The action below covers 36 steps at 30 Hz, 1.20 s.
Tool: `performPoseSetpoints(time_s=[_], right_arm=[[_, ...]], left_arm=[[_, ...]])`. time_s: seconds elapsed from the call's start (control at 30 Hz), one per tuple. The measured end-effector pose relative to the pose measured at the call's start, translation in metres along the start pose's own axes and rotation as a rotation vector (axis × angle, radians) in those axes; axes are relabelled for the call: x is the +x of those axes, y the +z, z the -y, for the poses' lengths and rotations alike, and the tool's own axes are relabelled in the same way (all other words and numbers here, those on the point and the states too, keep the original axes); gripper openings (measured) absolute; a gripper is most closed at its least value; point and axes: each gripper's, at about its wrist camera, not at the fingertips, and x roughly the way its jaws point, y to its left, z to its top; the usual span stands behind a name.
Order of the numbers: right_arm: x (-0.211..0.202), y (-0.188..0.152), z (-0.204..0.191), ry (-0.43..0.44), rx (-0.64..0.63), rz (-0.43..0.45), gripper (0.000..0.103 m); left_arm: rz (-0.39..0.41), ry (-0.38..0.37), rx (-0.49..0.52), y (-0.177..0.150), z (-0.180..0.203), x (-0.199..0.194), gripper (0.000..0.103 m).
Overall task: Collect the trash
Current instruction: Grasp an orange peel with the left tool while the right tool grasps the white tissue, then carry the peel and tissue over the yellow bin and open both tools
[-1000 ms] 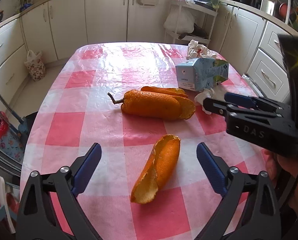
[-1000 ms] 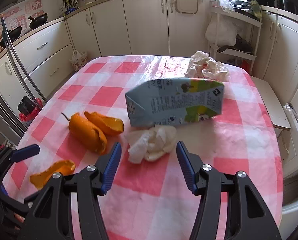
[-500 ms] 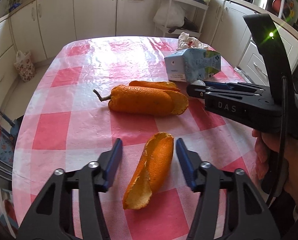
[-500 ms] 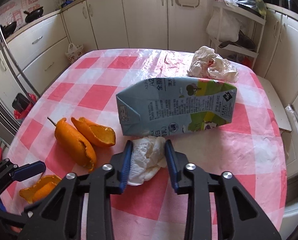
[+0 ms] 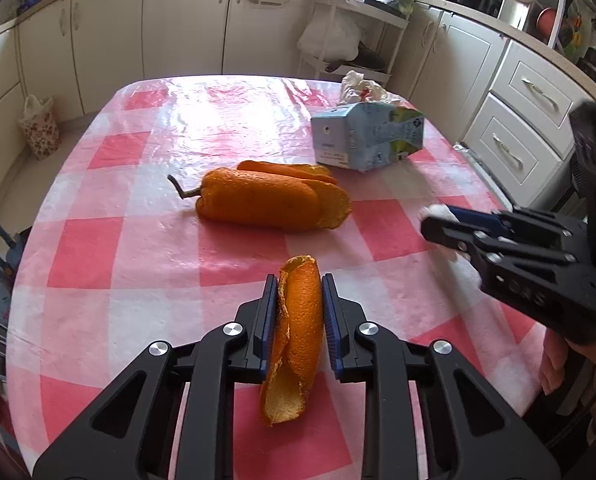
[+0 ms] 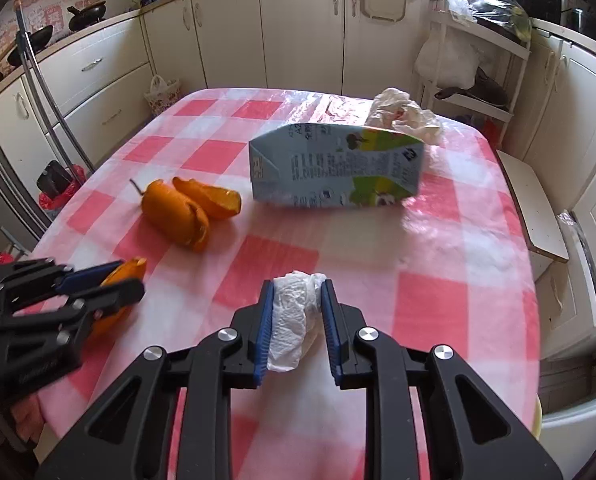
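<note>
My left gripper (image 5: 298, 312) is shut on a curved strip of orange peel (image 5: 298, 332) and holds it over the near part of the pink checked table (image 5: 138, 208). My right gripper (image 6: 297, 312) is shut on a crumpled white tissue (image 6: 294, 320) and holds it above the table. The right gripper also shows at the right of the left wrist view (image 5: 458, 228). The left gripper shows at the left of the right wrist view (image 6: 98, 284). On the table lie more orange peel pieces (image 5: 266, 200), a flattened blue carton (image 6: 334, 168) and a crumpled white wrapper (image 6: 406, 116).
White kitchen cabinets (image 6: 298, 28) ring the table. A white shelf rack (image 6: 478, 60) with bags stands behind its far right corner. A small floral bag (image 5: 38, 128) sits on the floor at the left. A white stool (image 6: 534, 208) stands right of the table.
Both grippers closed: the left on the peel strip, the right on the tissue. Both have drawn back towards the table's near edge with their loads; the tissue has left its spot by the carton.
</note>
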Motion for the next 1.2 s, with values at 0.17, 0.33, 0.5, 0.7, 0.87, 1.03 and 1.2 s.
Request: performPoseSetpoints(time_s=[0.17,0.33,0.5,0.7,0.87,1.03,1.2], right_arm=[[-0.022,-0.015,0.004,0.012,0.017,0.014,0.024],[-0.036,-0.029,0.004,0.021,0.023,0.023,0.024],[-0.052,-0.044,0.004,0.008,0.016,0.049,0.024],[-0.069,-0.062,0.018,-0.030,0.008,0.071,0.024],[-0.084,-0.073,0.044,-0.053,0.055,0.099,0.024],[-0.095,-0.082,0.067,-0.071,0.111,0.121,0.024],[-0.103,-0.090,0.089,-0.090,0.160,0.141,0.024]], left_arm=[[0.009,-0.026,-0.022,-0.004,0.001,-0.005,0.020],[0.046,-0.060,-0.022,-0.009,0.010,-0.016,0.020],[0.093,-0.107,0.019,-0.014,0.034,-0.029,0.020],[0.120,-0.154,0.083,-0.017,0.070,-0.037,0.020],[0.126,-0.197,0.120,-0.017,0.101,-0.036,0.020],[0.118,-0.239,0.161,-0.017,0.130,-0.032,0.020],[0.109,-0.275,0.193,-0.016,0.156,-0.027,0.020]])
